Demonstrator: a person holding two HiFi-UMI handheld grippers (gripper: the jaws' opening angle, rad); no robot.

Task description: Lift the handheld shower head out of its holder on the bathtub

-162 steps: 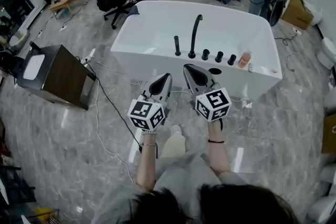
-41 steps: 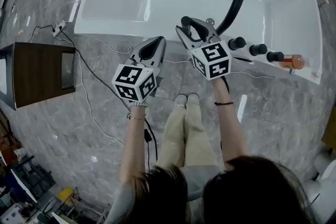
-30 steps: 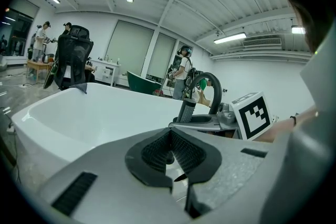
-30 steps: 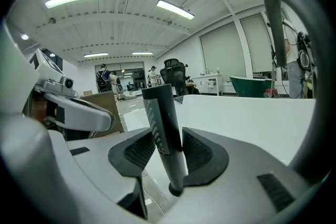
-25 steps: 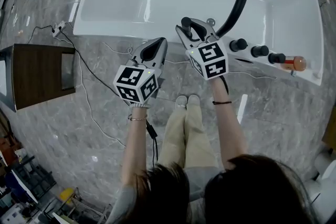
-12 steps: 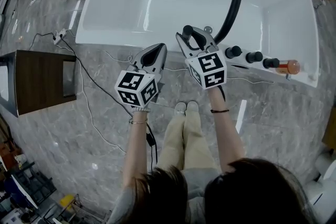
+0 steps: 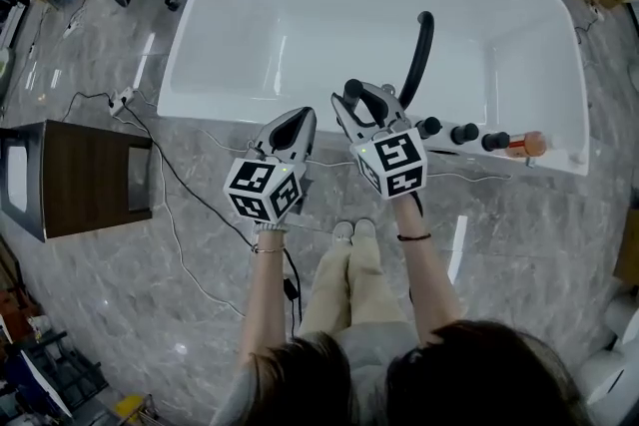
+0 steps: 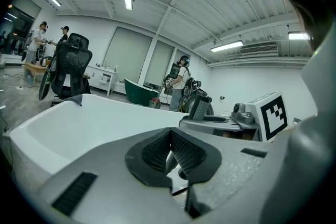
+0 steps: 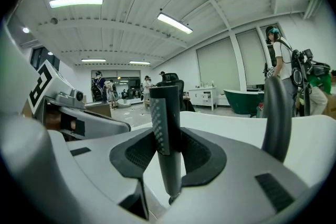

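The tub [image 7: 300,15] is smooth, glossy white. The shower head [image 9: 167,134] and spout [image 7: 420,50] are matt black, and the head carries a dotted strip. The right gripper [image 9: 168,150] is matt grey plastic with ribbed black pads [image 9: 197,153]. The floor [image 7: 130,274] looks like polished grey marble, the cabinet [image 7: 85,177] like dark wood.

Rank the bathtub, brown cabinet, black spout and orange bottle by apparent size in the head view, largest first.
1. bathtub
2. brown cabinet
3. black spout, which rises toward the camera and so may look enlarged
4. orange bottle
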